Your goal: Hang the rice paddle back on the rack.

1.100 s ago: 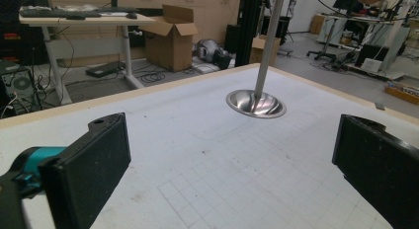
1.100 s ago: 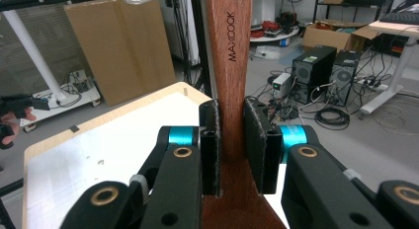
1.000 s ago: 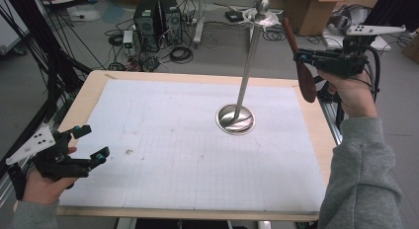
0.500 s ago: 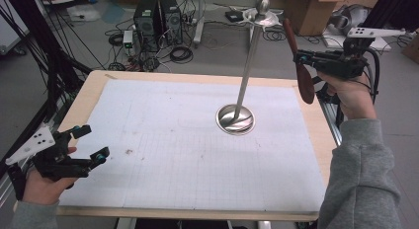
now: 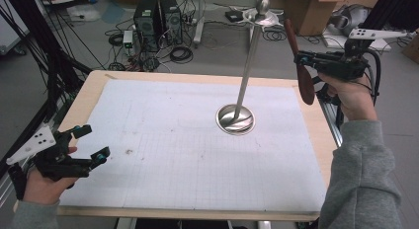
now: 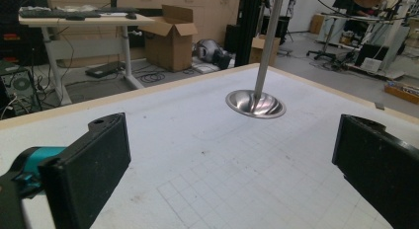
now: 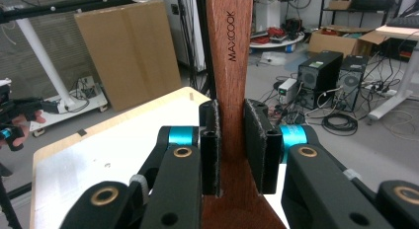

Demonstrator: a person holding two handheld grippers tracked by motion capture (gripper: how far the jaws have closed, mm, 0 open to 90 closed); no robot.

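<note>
A tall steel stand [image 5: 249, 61] rises from a round base [image 5: 236, 119] right of the table's middle, with a ball and hooks at its top [image 5: 262, 7]. My right gripper [image 5: 301, 58] hovers above the table's right edge, shut on the handle of a dark wooden spoon [image 5: 301, 76] that hangs upright with its bowl down. In the right gripper view the pads clamp the wooden handle [image 7: 231, 91], marked MAXCOOK. My left gripper [image 5: 94, 142] rests at the near left corner, open and holding nothing. Its view looks between the jaws across the mat to the base [image 6: 255, 103].
A white gridded mat [image 5: 173, 140] covers the wooden table [image 5: 86, 98]. Computer towers [image 5: 155, 17], cables and cardboard boxes [image 5: 311, 12] lie on the floor beyond the far edge. A black frame [image 5: 29, 51] stands to the left.
</note>
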